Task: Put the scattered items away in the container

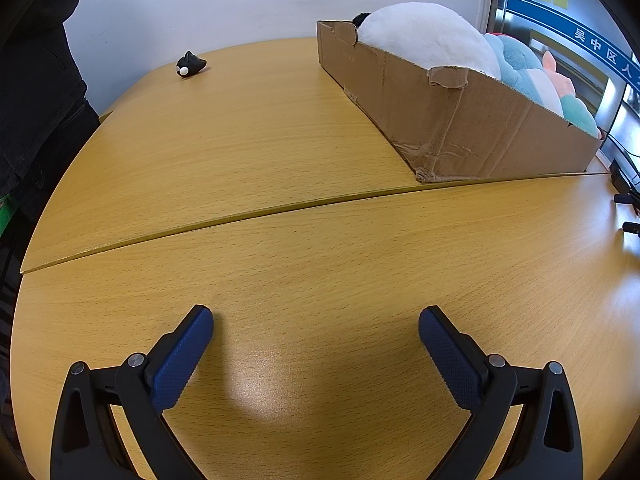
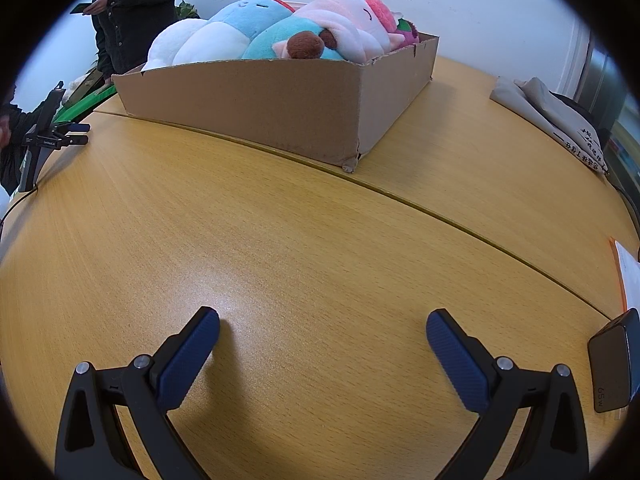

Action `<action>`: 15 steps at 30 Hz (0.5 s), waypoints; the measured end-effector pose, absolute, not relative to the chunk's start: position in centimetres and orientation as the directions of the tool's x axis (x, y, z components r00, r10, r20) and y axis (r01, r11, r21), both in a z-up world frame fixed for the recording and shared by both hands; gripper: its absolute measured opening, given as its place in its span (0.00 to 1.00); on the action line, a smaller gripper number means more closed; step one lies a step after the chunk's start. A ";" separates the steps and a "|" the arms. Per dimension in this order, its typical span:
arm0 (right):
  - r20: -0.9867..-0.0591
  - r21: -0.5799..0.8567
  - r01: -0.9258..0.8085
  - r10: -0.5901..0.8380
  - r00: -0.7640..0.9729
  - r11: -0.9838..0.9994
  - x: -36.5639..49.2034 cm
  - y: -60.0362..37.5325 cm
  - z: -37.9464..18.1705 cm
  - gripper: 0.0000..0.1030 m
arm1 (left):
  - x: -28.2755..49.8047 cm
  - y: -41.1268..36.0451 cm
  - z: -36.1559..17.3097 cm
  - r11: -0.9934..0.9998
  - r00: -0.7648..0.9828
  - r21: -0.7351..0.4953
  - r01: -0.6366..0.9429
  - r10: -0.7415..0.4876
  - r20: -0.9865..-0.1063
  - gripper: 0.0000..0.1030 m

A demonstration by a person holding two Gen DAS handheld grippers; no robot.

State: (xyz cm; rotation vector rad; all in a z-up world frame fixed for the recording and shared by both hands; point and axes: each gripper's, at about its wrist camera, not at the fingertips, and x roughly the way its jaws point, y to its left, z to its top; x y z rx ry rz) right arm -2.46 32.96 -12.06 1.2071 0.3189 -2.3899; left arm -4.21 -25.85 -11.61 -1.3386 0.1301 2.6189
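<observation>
A small black toy [image 1: 190, 64] with a white spot lies alone on the wooden table [image 1: 256, 152] at the far left. A cardboard box [image 1: 448, 120] at the far right holds several plush toys, among them a large white one [image 1: 428, 36]. The box [image 2: 276, 100] also shows in the right wrist view, with blue [image 2: 248, 16] and pink [image 2: 344, 20] plush toys heaped in it. My left gripper [image 1: 316, 316] is open and empty over bare table, well short of the black toy. My right gripper [image 2: 323, 320] is open and empty in front of the box.
A seam [image 1: 280, 210] runs across the table between two tabletops. A black charger block [image 2: 614, 364] and papers [image 2: 628, 276] lie at the right edge. A grey bag [image 2: 552, 116] lies far right. A person in dark clothes [image 2: 128, 12] stands behind the box. Cables [image 1: 628, 200] lie at the right.
</observation>
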 end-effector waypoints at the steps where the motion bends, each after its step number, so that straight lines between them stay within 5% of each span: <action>1: -0.805 -0.007 0.483 -0.281 -0.522 -0.876 -2.4 33.0 -12.1 1.00 | -4.2 -25.8 -11.6 -0.977 -0.572 -0.011 -0.214 0.134 -0.809 1.00; 15: -0.805 -0.001 0.487 -0.288 -0.518 -0.874 -2.6 33.2 -12.0 1.00 | -4.3 -25.8 -11.7 -0.977 -0.573 -0.011 -0.211 0.133 -0.809 1.00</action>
